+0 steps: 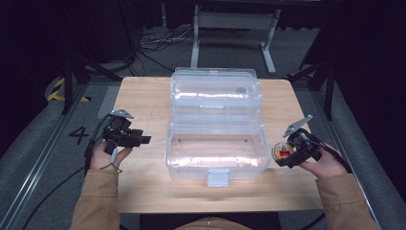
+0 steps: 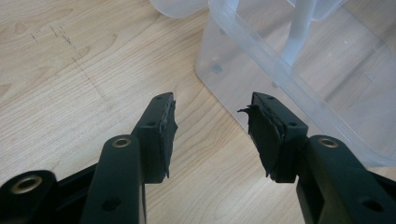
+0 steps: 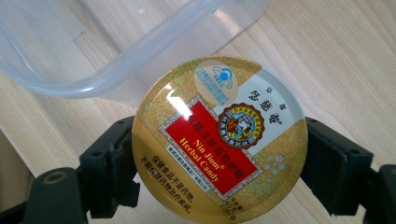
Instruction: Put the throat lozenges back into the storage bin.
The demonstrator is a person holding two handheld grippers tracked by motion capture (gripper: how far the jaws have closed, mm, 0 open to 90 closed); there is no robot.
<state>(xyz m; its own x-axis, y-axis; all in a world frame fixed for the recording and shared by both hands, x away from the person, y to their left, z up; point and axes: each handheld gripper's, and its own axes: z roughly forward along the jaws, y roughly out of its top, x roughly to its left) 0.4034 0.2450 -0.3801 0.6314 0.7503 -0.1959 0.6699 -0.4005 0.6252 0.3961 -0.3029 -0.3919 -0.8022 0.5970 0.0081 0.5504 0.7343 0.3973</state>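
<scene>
A clear plastic box (image 1: 216,154) stands open in the middle of the wooden table, its lid (image 1: 216,91) tipped back behind it. My right gripper (image 1: 286,154) is just off the box's right wall, shut on a round gold candy tin (image 1: 282,151) with a red label. In the right gripper view the candy tin (image 3: 219,140) sits flat between the two jaws, with the box's rim (image 3: 135,56) beyond it. My left gripper (image 1: 142,140) hovers left of the box, open and empty. In the left gripper view, my left gripper (image 2: 212,128) points at the box's corner (image 2: 261,79).
The wooden table (image 1: 143,103) has bare top to the left and right of the box and a strip along its front edge. A white latch (image 1: 218,178) hangs at the box's front. Beyond the table's far edge lie cables (image 1: 158,40) and a white metal frame (image 1: 234,28) on the floor.
</scene>
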